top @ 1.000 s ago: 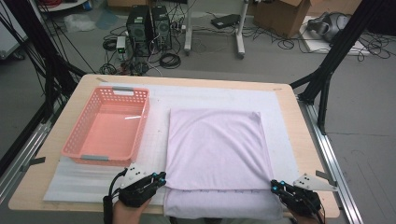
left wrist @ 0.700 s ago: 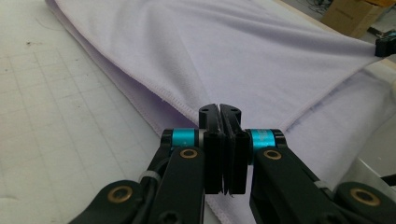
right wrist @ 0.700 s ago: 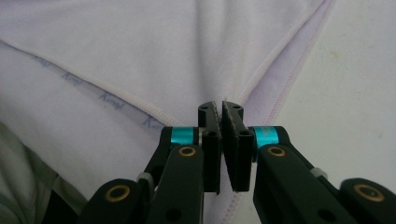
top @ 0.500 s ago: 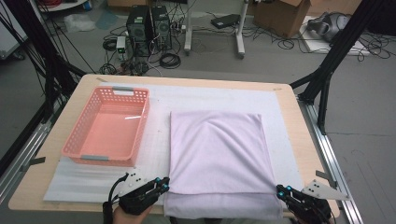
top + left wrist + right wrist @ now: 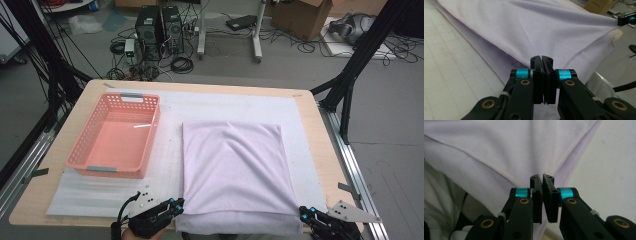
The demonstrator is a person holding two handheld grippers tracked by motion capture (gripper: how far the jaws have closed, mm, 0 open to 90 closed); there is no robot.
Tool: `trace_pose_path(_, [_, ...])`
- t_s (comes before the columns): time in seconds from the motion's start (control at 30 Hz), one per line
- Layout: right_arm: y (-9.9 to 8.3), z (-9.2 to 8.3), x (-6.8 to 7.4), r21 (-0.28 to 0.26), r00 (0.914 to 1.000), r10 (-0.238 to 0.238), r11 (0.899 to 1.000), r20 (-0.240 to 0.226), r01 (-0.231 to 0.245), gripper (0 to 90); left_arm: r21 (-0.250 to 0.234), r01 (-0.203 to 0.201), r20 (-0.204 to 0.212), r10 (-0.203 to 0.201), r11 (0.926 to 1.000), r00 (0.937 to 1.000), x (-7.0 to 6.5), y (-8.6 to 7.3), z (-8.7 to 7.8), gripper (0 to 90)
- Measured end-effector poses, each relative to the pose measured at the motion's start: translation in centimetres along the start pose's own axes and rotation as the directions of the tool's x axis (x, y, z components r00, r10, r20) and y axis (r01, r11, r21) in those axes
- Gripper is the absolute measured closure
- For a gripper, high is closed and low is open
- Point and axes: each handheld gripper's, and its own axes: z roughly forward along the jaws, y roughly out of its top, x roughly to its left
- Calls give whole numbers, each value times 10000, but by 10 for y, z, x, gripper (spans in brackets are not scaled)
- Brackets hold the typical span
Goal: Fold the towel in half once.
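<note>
Desk's near edge: soft lilac cloth point(image 5: 232, 172), light and floppy.
I hold its near corners, left gripper point(image 5: 541, 60) and right gripper point(image 5: 542, 178) both clamped on its hem.

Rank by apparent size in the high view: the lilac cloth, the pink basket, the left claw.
1. lilac cloth, largest.
2. pink basket, clearly smaller.
3. left claw, smallest, though it sits nearest the camera and is partly cut off at the bottom edge.

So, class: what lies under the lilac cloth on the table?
Under the lilac cloth lies a white gridded mat on the wooden table. The mat's middle is covered, so anything there is hidden. Both grippers pinch the cloth's near corners.
</note>
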Motion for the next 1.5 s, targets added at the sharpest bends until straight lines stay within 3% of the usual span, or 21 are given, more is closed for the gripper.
trace_pose_path(0.3, [-16, -27, 11, -178, 9993, 74, 9998, -371, -80, 861, 118, 165, 225, -168, 9998, 9996, -6, -7, -16, 878])
trace_pose_path(0.57, [-30, -38, 22, 6, 9962, 167, 9999, -859, -167, 862, 526, -15, 246, 2, 9986, 9997, -11, -23, -34, 878])
trace_pose_path(0.73, [-35, -28, 26, 913, 9979, 1, 9958, -653, 58, 839, 980, -196, -204, 217, 9950, 9996, -11, -35, -28, 837])
trace_pose_path(0.8, [-34, -26, 24, 931, 9997, 137, 9956, -211, -117, 679, 846, -87, -559, 134, 9964, 9983, -7, -34, -23, 612])
trace_pose_path(0.83, [-33, -25, 22, 836, 9995, 303, 9961, -72, -296, 666, 689, -20, -600, 62, 9976, 9982, -5, -32, -21, 572])
trace_pose_path(1.2, [-1, -4, 5, -284, 9977, 297, 9992, 614, -280, 667, 144, 295, -1134, -277, 9995, 9932, 22, 1, 12, 537])
trace_pose_path(1.33, [17, 12, -12, -640, 9952, 726, 9956, 662, -684, 711, -105, 291, -1129, -301, 9995, 9931, 25, 13, 22, 530])
trace_pose_path(1.5, [27, 46, -36, -364, 9861, 1372, 9903, 933, -1344, 719, -318, 292, -1139, -327, 9991, 9930, 29, 23, 33, 509])
